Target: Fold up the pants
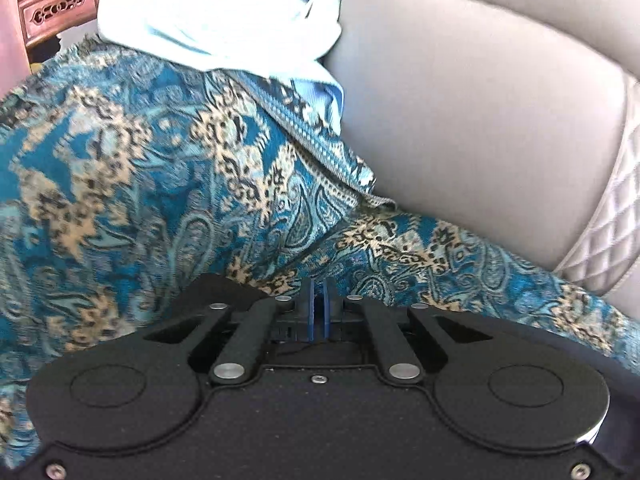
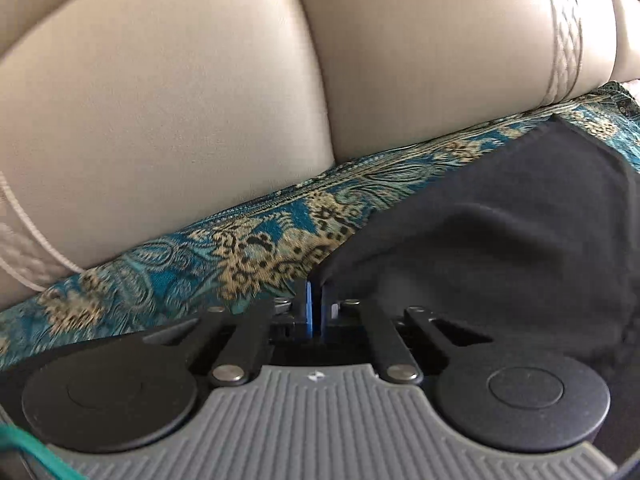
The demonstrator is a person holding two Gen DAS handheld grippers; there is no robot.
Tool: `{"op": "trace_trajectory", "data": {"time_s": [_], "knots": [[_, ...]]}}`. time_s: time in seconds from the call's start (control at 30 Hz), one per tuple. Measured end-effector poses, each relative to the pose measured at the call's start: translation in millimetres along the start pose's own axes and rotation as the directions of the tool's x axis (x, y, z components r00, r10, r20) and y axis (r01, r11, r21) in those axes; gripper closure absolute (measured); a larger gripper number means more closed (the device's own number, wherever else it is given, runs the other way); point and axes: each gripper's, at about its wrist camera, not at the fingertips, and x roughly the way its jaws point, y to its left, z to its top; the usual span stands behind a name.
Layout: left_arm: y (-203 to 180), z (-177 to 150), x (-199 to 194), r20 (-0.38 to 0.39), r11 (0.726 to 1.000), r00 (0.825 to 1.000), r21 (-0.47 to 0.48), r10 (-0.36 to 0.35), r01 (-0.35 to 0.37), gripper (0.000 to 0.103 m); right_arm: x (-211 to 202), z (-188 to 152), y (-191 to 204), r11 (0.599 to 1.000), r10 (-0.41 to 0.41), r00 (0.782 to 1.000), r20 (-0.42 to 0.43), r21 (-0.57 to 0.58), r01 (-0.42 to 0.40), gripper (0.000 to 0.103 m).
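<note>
Right tool [image 2: 316,300] clamped on pants [image 2: 500,232] corner; thin pinch, could slip w/ pull. Left tool [image 1: 319,300] together, looks empty, over blanket [image 1: 132,168].

Support: sofa [image 1: 480,100], grey-beige leather, smooth padded back cushions, quilted diamond-stitch strip at cushion edge. Seat covered by throw [image 1: 120,152], teal with tan and black paisley pattern, spread across whole seat, one fold ridge running toward back cushion. On throw, left wrist view: pale blue cloth [image 1: 216,20], bunched, leaning against sofa back at far end. On throw, right wrist view: dark pants [image 2: 500,232], black, lying rumpled near base of back cushions, near corner raised off throw.
</note>
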Motion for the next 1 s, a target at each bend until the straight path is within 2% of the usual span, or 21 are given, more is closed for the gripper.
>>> {"op": "trace_trajectory", "data": {"time_s": [0.27,0.4,0.47,0.53,0.6,0.67,0.7,0.73,0.8,0.87,1.0], "knots": [[24.5,-6.8,-62.4,0.039,0.992,0.999,0.120,-0.032,0.027,0.100,-76.9,-36.8,-58.1,0.994,0.107,0.992,0.065,-0.003,-0.107,0.099],[44.7,-25.5,-93.8,0.066,0.985,0.998,0.173,0.004,-0.016,0.101,-106.8,-69.1,-94.4,0.988,0.147,0.986,0.080,0.032,-0.150,0.099],[55.4,-35.9,-104.4,0.046,0.983,0.999,0.186,-0.003,-0.005,0.101,-117.7,-87.8,-111.4,0.982,0.178,0.981,0.075,0.053,-0.182,0.099],[65.2,-45.3,-112.8,0.007,0.979,0.999,0.196,-0.050,0.048,0.099,-124.2,-105.5,-124.9,0.974,0.212,0.975,0.063,0.068,-0.216,0.099],[72.9,-52.1,-119.6,-0.021,0.977,0.994,0.183,-0.105,0.107,0.092,-129.0,-121.7,-134.8,0.969,0.229,0.972,0.055,0.081,-0.233,0.099],[75.9,-57.5,-123.5,-0.032,0.974,0.987,0.158,-0.156,0.160,0.075,-130.9,-137.4,-141.3,0.965,0.245,0.968,0.058,0.086,-0.250,0.099],[75.0,-59.0,-124.6,-0.031,0.974,0.985,0.148,-0.172,0.174,0.048,-132.1,-143.8,-143.2,0.964,0.249,0.966,0.065,0.079,-0.254,0.098],[71.7,-59.6,-124.7,-0.023,0.972,0.983,0.143,-0.183,0.185,0.026,-134.2,-150.2,-144.7,0.965,0.250,0.965,0.076,0.068,-0.255,0.098],[60.4,-60.1,-121.9,0.015,0.972,0.982,0.146,-0.191,0.186,0.016,-135.1,-161.5,-145.8,0.966,0.250,0.963,0.100,0.040,-0.255,0.098],[45.8,-57.2,-114.1,0.041,0.974,0.986,0.166,-0.164,0.156,0.013,-136.0,-172.7,-146.4,0.967,0.253,0.959,0.128,0.010,-0.256,0.098],[21.5,-48.1,-81.0,0.017,0.987,0.997,0.144,-0.081,0.078,0.009,-134.1,-186.6,-146.2,0.964,0.266,0.947,0.179,-0.047,-0.262,0.098]]}}
